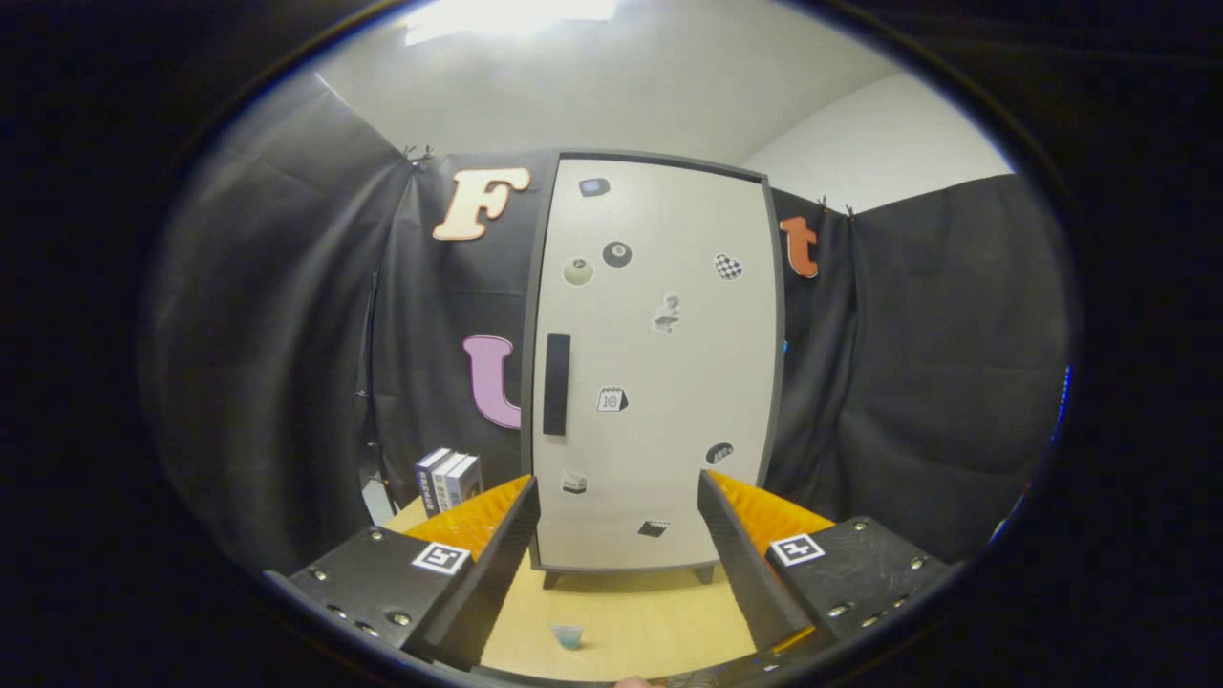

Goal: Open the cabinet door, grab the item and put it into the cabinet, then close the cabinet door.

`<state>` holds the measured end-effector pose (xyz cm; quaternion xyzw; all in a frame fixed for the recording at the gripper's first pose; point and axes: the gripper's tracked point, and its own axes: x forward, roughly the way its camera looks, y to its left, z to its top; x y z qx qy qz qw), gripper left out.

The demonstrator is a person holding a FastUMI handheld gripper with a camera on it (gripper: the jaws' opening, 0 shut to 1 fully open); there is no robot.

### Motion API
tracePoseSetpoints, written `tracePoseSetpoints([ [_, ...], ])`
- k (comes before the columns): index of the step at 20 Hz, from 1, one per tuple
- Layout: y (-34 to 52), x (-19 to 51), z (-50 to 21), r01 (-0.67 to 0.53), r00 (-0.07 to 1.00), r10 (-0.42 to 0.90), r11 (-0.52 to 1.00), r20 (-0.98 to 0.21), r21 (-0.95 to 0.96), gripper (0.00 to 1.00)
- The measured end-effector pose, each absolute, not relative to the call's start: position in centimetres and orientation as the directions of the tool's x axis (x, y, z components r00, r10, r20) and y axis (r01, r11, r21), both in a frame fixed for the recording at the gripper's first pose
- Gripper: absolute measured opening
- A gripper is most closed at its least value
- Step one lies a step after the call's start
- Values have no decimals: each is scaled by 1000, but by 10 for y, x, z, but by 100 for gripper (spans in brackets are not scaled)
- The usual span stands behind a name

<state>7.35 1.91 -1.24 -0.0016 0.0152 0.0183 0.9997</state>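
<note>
One tall pale cabinet with a dark frame (659, 363) is seen shut, its contents hidden. Spread apart before it, the gripper (616, 554) grasps nothing; a small bluish item (568, 636) lies between the fingers on the wooden table (650, 612).

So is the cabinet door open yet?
No, the cabinet door sits flush and shut, its dark handle untouched, while the open gripper waits in front, holding nothing.

gripper (616, 492) level, fingers (497, 549) spread wide, holding nothing
</note>
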Motion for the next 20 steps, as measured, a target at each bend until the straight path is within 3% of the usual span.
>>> tracePoseSetpoints([
  [19, 114, 304, -17, -126, 989, 130, 990, -68, 59, 98],
  [20, 116, 310, -15, -126, 989, 131, 989, -64, 73, 92],
])
